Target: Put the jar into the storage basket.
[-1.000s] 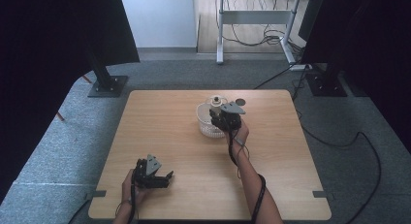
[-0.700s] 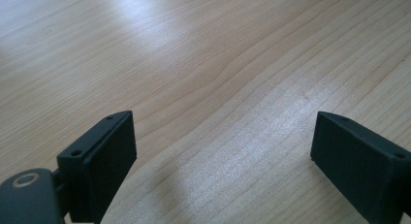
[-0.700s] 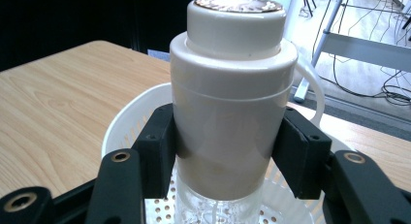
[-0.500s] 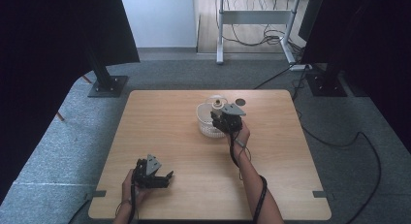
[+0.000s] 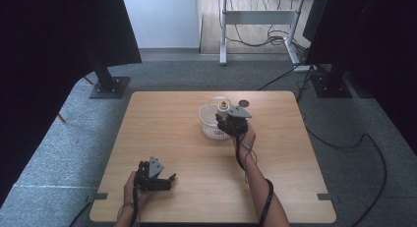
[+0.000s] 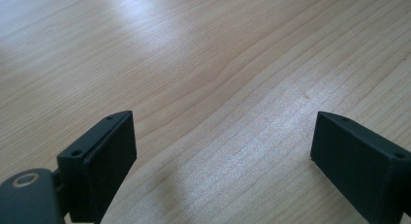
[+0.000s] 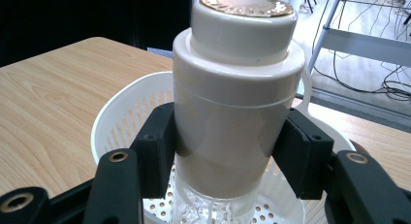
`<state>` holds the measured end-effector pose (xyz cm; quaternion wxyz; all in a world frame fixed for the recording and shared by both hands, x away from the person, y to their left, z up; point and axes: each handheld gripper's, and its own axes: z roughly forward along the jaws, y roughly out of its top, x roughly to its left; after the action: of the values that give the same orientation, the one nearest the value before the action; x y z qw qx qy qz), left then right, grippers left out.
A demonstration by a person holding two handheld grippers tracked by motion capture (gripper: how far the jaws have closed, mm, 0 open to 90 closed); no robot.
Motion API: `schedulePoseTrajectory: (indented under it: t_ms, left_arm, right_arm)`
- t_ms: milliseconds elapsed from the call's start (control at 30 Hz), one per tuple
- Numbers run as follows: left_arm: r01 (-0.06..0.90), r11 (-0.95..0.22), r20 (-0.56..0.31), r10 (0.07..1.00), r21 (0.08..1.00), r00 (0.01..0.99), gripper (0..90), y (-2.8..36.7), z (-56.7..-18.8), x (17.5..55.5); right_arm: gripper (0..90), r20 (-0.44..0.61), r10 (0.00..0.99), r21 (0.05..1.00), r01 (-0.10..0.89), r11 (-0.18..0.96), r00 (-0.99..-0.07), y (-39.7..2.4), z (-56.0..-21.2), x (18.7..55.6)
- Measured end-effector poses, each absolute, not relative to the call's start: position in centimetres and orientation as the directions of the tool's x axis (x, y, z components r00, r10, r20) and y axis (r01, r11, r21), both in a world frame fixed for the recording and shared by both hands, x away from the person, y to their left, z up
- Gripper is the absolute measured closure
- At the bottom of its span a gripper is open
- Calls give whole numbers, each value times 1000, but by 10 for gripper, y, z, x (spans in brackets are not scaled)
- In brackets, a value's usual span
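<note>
Right gripper [image 7: 228,151]: jaws clamped on the cream cap of a bottle [image 7: 237,103], one pad on each side of the cap, the clear ribbed body below them. The bottle stands upright inside the white perforated basket [image 7: 121,122], which sits toward the far middle of the tabletop [image 5: 162,133]; in the high view the right gripper [image 5: 231,123] sits at the basket's near right edge. Judged step: setting the bottle into, or lifting it out of, the basket. To do it well: keep the bottle vertical, move straight up or down so its base clears the rim, and keep the grip square, since the cap is smooth and could slip. Left gripper [image 5: 156,176]: jaws wide open with nothing between them, low over bare wood at the near left, well apart from the basket. Nothing else on the tabletop obstructs; only the basket wall is close.
</note>
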<state>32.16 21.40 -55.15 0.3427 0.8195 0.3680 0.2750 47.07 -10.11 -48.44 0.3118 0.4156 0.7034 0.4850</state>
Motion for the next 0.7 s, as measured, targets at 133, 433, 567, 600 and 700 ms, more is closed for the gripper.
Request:
schedulePoseTrajectory:
  t_ms: [133, 433, 567, 600, 700]
  left_arm:
    - [415, -495, 199, 791, 764, 578, 92, 214, -552, 322]
    - [415, -496, 200, 791, 763, 578, 92, 214, -552, 322]
    - [414, -498, 202, 791, 762, 578, 92, 213, -552, 322]
    - [415, -497, 202, 791, 762, 578, 92, 213, -552, 322]
    - [414, -499, 203, 790, 761, 578, 92, 213, -552, 322]
  right_arm:
    - [440, -31, 887, 942, 284, 181, -461, -102, -484, 471]
    - [210, 2, 905, 953, 275, 127, -425, -101, -479, 465]
    - [199, -2, 903, 949, 285, 138, -430, -101, -480, 462]
    - [197, 3, 904, 949, 287, 132, -428, -103, -481, 460]
    - [191, 11, 903, 950, 287, 125, -429, -106, -481, 456]
